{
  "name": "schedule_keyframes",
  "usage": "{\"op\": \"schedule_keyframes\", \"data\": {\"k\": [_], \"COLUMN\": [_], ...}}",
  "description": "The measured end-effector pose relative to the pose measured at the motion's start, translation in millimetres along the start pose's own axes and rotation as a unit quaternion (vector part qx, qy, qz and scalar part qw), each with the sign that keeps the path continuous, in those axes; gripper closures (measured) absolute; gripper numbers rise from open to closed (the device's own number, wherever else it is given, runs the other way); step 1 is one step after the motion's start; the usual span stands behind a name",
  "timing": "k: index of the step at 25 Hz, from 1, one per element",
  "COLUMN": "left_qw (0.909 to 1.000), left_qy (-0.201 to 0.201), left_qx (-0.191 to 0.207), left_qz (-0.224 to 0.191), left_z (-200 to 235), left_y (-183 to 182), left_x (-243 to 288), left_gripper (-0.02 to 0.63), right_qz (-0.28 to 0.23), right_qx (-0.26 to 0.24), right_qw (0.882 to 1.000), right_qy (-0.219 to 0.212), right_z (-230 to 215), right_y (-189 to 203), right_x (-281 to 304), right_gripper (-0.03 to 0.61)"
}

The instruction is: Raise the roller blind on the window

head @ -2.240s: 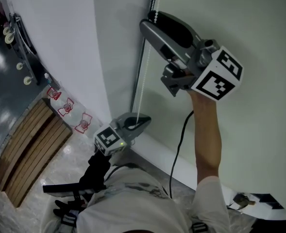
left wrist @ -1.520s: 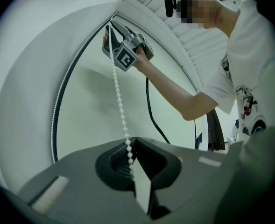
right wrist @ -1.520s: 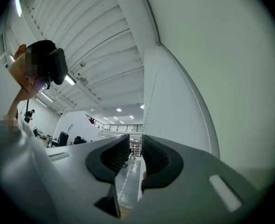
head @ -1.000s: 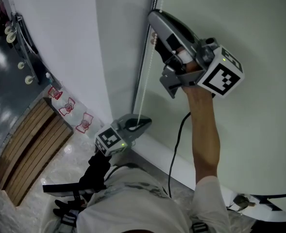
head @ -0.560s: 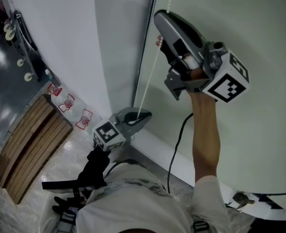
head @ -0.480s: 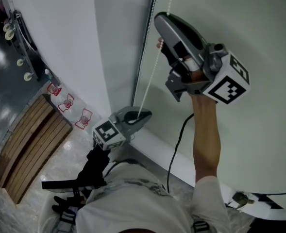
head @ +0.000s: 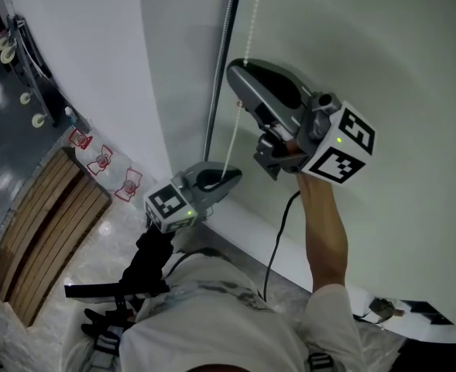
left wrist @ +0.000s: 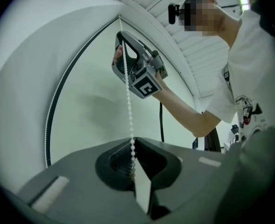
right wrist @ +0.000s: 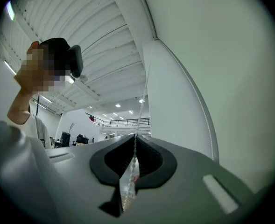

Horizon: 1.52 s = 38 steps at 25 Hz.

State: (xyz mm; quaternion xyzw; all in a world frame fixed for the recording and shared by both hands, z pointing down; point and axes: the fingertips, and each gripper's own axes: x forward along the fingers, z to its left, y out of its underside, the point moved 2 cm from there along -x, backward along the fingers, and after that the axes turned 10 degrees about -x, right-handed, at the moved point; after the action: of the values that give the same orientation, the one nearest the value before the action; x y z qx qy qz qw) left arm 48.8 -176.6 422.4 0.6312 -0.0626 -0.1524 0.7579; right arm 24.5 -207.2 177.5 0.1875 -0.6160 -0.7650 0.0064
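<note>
Above, the bead chain (head: 232,138) runs out of frame

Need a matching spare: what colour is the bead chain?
The chain is white, seen best in the left gripper view.

There are two grippers: the left gripper (head: 226,180) and the right gripper (head: 239,76). Each carries one cube with square markers, so there are two cubes in all, the left cube (head: 169,206) and the right cube (head: 337,146).

There is one roller blind (head: 382,53). The bead chain (head: 233,138) is one, but it shows as two strands: this white strand and a second strand (head: 216,84) just beside it.

One black cable (head: 278,231) is at the right gripper. Three red bow-shaped figures (head: 101,161) stand in a row beside one wooden slatted panel (head: 46,223); its slats are too blurred to count surely.

One person (head: 204,316) is seen, with two arms: one bare forearm (head: 320,231) and one arm in black (head: 149,258).
</note>
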Motion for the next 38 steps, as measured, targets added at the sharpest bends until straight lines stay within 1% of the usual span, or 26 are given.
{"op": "schedule_keyframes", "data": {"k": [5, 12, 15, 24, 26, 29, 30, 31, 32, 33, 38], "left_qw": [1.0, 0.9999, 0.9999, 0.9999, 0.9999, 0.9998, 0.9998, 0.9998, 0.9998, 0.9998, 0.9997], "left_qy": [0.006, 0.005, 0.006, 0.009, 0.01, 0.014, 0.015, 0.016, 0.017, 0.019, 0.023], "left_qx": [-0.001, -0.009, -0.01, -0.011, -0.011, -0.01, -0.009, -0.008, -0.007, -0.006, -0.008], "left_qz": [-0.003, -0.005, -0.002, -0.007, -0.007, -0.009, -0.009, -0.008, -0.007, -0.006, -0.004], "left_z": [-3.9, -2.8, -3.0, -0.7, -2.2, -5.0, -5.3, -5.4, -5.1, -4.7, -8.3], "left_y": [2.1, -4.8, -7.0, 2.9, 0.7, -2.1, -2.8, -3.2, -3.2, -2.7, 2.5], "left_x": [-2.9, 3.8, 4.9, -0.7, 0.6, 2.5, 3.3, 4.1, 4.9, 5.4, 5.3], "left_gripper": [0.615, 0.615, 0.615, 0.615, 0.615, 0.615, 0.615, 0.615, 0.615, 0.615, 0.615], "right_qz": [0.02, 0.049, 0.06, 0.095, 0.089, 0.09, 0.087, 0.081, 0.074, 0.067, 0.036], "right_qx": [0.002, 0.038, 0.045, 0.071, 0.072, 0.05, 0.045, 0.044, 0.042, 0.037, -0.003], "right_qw": [1.0, 0.998, 0.997, 0.993, 0.993, 0.995, 0.995, 0.996, 0.996, 0.997, 0.999], "right_qy": [0.005, 0.004, 0.003, 0.003, 0.007, 0.014, 0.014, 0.014, 0.015, 0.016, 0.013], "right_z": [14.4, 19.6, 23.3, 44.2, 41.9, 36.9, 34.1, 30.2, 25.1, 19.5, -6.1], "right_y": [22.8, 59.3, 70.5, 115.9, 112.3, 103.8, 99.8, 93.7, 86.0, 77.5, 31.1], "right_x": [-6.5, -14.5, -18.0, -32.9, -36.5, -37.4, -36.3, -34.7, -32.5, -29.7, -11.7], "right_gripper": [0.568, 0.568, 0.568, 0.568, 0.566, 0.557, 0.508, 0.445, 0.416, 0.402, 0.396]}}
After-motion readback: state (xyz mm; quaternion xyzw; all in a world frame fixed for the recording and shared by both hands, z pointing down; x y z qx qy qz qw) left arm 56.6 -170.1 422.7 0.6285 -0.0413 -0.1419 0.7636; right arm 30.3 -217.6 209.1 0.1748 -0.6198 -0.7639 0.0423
